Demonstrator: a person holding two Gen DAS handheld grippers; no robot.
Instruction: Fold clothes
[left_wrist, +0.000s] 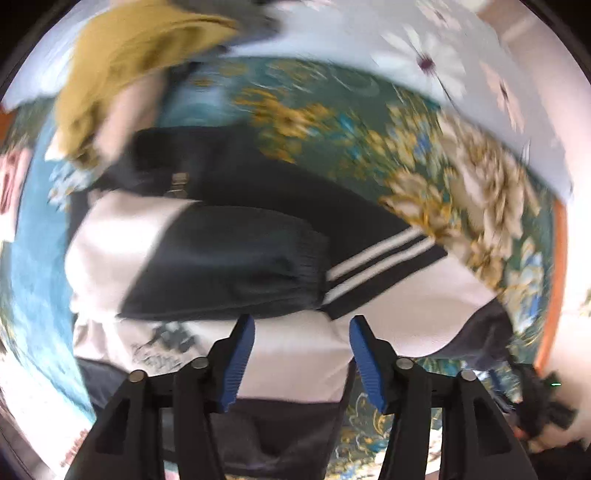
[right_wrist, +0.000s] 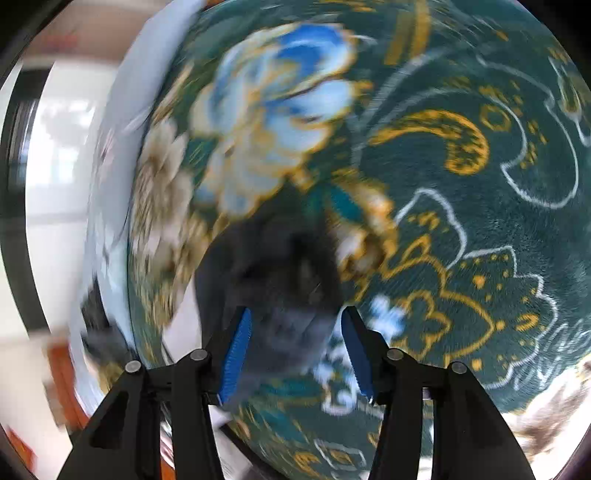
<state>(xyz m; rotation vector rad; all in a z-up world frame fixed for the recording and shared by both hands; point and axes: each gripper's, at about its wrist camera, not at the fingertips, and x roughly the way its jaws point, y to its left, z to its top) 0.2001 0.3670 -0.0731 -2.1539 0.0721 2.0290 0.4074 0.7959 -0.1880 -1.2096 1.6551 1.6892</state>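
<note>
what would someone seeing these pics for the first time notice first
In the left wrist view, the black and cream garment with two white stripes on its sleeve fills the middle, just ahead of the open left gripper, with a mustard-yellow cloth bunched at the upper left. Under everything lies a dark green blanket with gold and blue flowers, which fills the right wrist view, where a blurred dark piece of fabric sits ahead of the open right gripper.

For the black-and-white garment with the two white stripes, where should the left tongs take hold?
Grip the near white hem of the garment, coming in low from the near side. That edge lies flat and free right ahead of the open left tongs; the striped cuff sits farther in.
</note>
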